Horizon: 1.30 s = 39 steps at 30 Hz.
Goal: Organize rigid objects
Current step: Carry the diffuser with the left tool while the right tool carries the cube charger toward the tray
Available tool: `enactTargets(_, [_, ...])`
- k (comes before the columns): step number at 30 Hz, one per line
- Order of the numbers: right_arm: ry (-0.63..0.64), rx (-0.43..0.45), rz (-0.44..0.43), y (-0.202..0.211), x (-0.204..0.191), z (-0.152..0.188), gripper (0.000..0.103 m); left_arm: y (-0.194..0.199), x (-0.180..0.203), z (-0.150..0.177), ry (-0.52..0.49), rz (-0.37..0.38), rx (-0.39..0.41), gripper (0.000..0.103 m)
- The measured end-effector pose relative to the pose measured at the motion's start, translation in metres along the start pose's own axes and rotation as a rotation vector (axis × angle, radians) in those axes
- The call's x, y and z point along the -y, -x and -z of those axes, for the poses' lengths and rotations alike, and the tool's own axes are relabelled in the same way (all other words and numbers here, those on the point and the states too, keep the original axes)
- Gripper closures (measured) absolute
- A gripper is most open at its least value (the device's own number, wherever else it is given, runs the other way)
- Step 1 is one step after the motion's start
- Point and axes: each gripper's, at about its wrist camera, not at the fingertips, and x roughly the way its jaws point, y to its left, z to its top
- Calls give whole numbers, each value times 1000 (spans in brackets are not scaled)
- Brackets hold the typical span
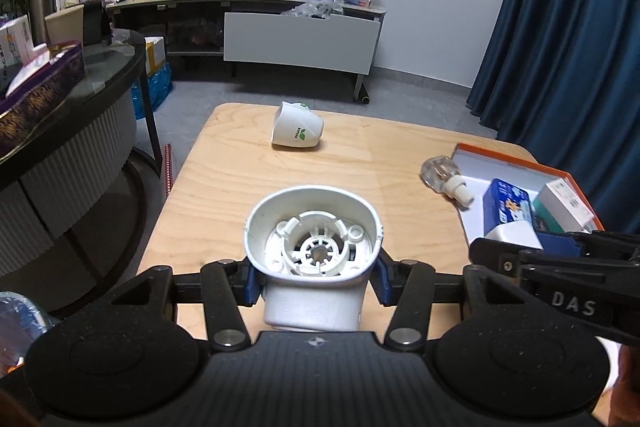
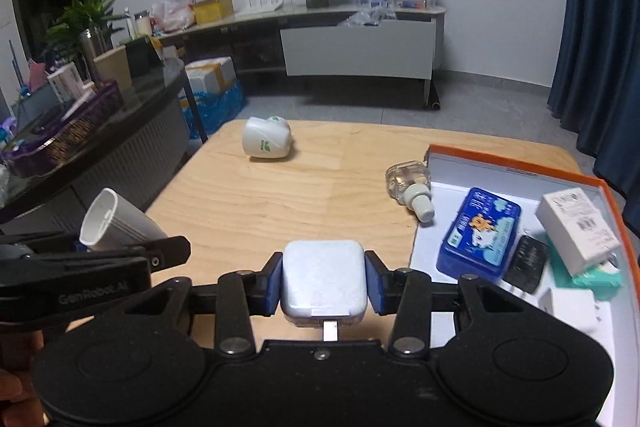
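The left gripper (image 1: 314, 277) clamps a white heater housing (image 1: 312, 231) above the table (image 1: 248, 195); the right gripper (image 2: 324, 287) pinches a white charger (image 2: 323, 277) beside the orange box (image 2: 516, 169). Both smooth shells could slip or collide.

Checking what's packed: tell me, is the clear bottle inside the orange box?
No, the clear bottle lies on the table beside the orange box.

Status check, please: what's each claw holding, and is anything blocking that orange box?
Left gripper shut on white housing. Right gripper shut on charger. Bottle lies across box edge.
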Motion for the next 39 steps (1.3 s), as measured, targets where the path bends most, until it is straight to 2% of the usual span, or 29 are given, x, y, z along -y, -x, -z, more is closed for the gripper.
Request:
enactTargets(17, [-14,80,6,62,4,18,52,41,22,10,-33,10,73,52])
enactTargets(39, [-65,138,67,102,36,40,52,53,65,27,-98,80,71,52])
